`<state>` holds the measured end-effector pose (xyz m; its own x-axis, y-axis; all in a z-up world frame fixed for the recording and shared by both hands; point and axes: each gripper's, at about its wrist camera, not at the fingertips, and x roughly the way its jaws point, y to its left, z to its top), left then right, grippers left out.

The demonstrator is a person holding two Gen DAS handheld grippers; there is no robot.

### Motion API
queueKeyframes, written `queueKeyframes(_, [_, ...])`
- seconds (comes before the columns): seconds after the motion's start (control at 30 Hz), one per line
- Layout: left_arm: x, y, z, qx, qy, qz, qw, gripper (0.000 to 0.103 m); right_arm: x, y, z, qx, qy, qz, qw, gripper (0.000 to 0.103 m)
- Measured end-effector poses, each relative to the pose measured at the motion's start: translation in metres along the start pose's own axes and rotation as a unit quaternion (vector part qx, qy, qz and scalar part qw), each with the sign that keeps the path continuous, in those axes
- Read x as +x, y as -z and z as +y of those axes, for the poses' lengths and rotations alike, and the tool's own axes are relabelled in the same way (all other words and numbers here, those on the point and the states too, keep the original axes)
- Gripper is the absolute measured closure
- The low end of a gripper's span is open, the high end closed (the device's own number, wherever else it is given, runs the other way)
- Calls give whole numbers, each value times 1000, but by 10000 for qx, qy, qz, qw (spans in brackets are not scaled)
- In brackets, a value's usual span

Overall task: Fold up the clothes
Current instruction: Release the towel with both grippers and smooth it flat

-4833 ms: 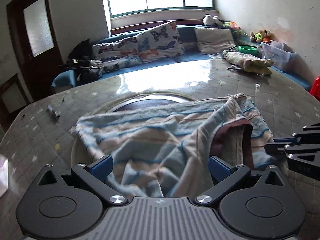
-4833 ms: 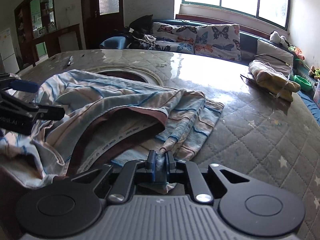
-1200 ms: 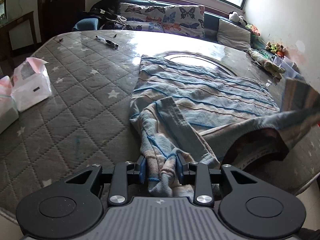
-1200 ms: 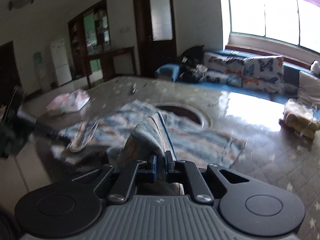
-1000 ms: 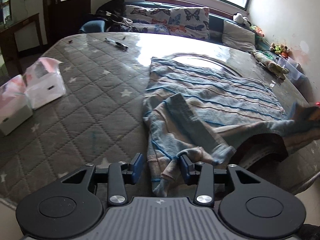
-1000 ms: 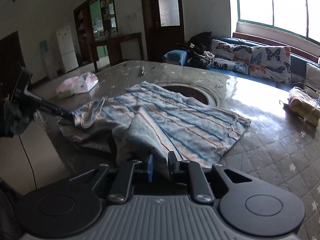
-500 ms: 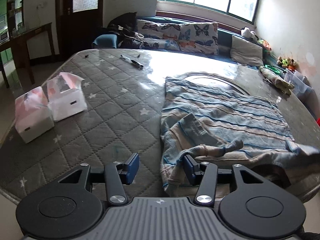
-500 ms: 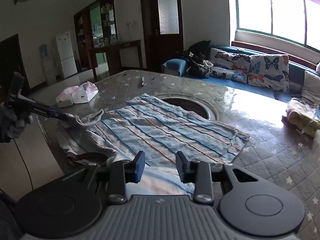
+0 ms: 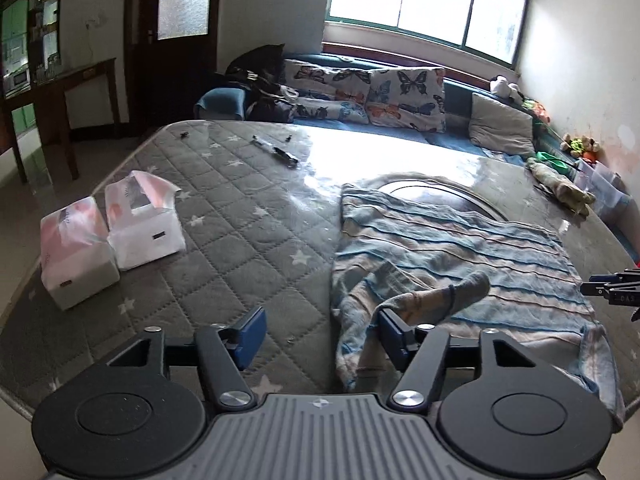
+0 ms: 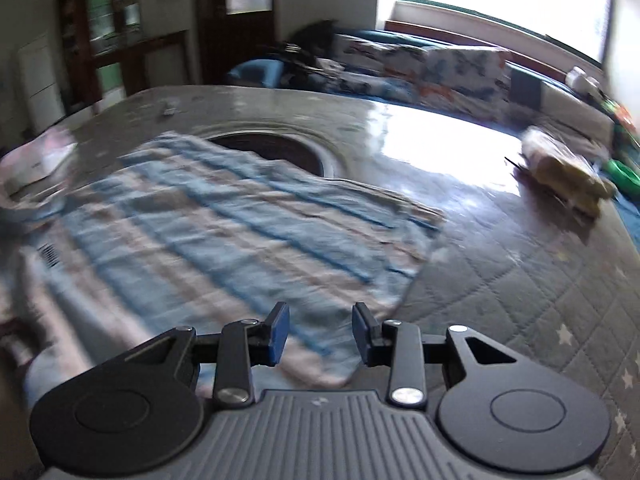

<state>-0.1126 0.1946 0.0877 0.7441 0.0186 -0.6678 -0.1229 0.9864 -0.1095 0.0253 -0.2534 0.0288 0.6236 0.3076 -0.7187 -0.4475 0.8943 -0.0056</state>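
Left gripper (image 9: pixel 320 336), black with blue-padded fingers: jaws spread wide, nothing between them. Right-hand blue pad (image 9: pixel 394 338) just beside a rolled sleeve of the blue, pink and cream striped knitted garment (image 9: pixel 448 240); actual contact not determinable. Left-hand pad over bare covering.

Right gripper (image 10: pixel 320 334), same build: jaws parted, moderately wide, empty. Positioned over the near hem of the striped garment (image 10: pixel 224 236); view blurred, so contact with the cloth not determinable. Tips of the right gripper also seen at the far right edge of the left wrist view (image 9: pixel 612 290).

Garment spread largely flat on the grey quilted star-patterned table covering (image 9: pixel 248 220), near edge hanging over the table rim. One sleeve folded inward across the lower left of the body, cuff raised in a loose roll. Far edge overlapping a dark round inset (image 9: pixel 440 192) in the table centre.

Left of garment, well apart: two white and pink plastic-wrapped tissue packs (image 9: pixel 108 236), side by side. Further back: a dark pen-like object (image 9: pixel 276 151). Far right edge of table: a yellowish bundled cloth (image 9: pixel 560 186).

Beyond table: blue sofa with butterfly-print cushions (image 9: pixel 368 92), large window (image 9: pixel 424 4) above, dark wooden door at left.
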Motion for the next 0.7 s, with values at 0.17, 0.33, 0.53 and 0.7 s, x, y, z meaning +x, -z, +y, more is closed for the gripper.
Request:
queueKeyframes(0.17, [1, 9, 8, -123, -229, 90, 9996, 13, 26, -5, -17, 264, 207, 81, 9994, 69])
queueKeyframes(0.33, [0, 11, 9, -115, -331, 62, 9994, 0, 41, -8, -19, 359, 321, 115, 9988, 69])
queueKeyframes(0.53, [16, 1, -9, 56, -147, -14, 9999, 0, 50, -17, -16, 359, 420, 66, 9985, 69])
queueKeyframes(0.7, [55, -17, -35, 265, 158, 2, 9995, 0, 56, -23, -21, 463, 461, 54, 9978, 69])
